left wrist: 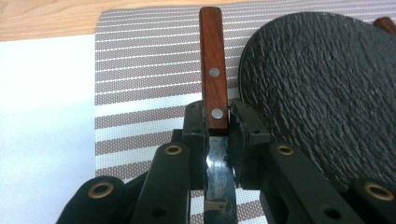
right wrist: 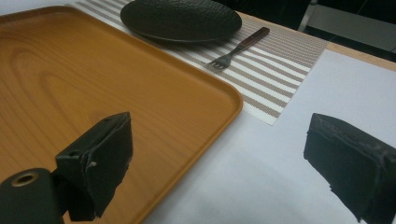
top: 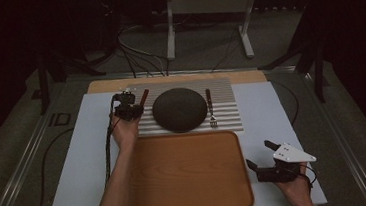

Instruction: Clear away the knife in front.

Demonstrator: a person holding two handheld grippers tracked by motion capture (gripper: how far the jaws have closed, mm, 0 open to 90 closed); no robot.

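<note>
At nine o'clock of the black plate (top: 179, 109), over the striped placemat (top: 224, 110), left gripper (left wrist: 216, 135) fingers clamp a wooden-handled knife (left wrist: 213, 79); right gripper (top: 264, 155) fingers gape wide, empty, beside the wooden tray (top: 189, 203).

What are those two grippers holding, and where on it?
The left gripper clamps a knife where its wooden handle meets the blade. The right gripper is open and holds nothing.

No legible text, label, brand, number or sign anywhere.
</note>
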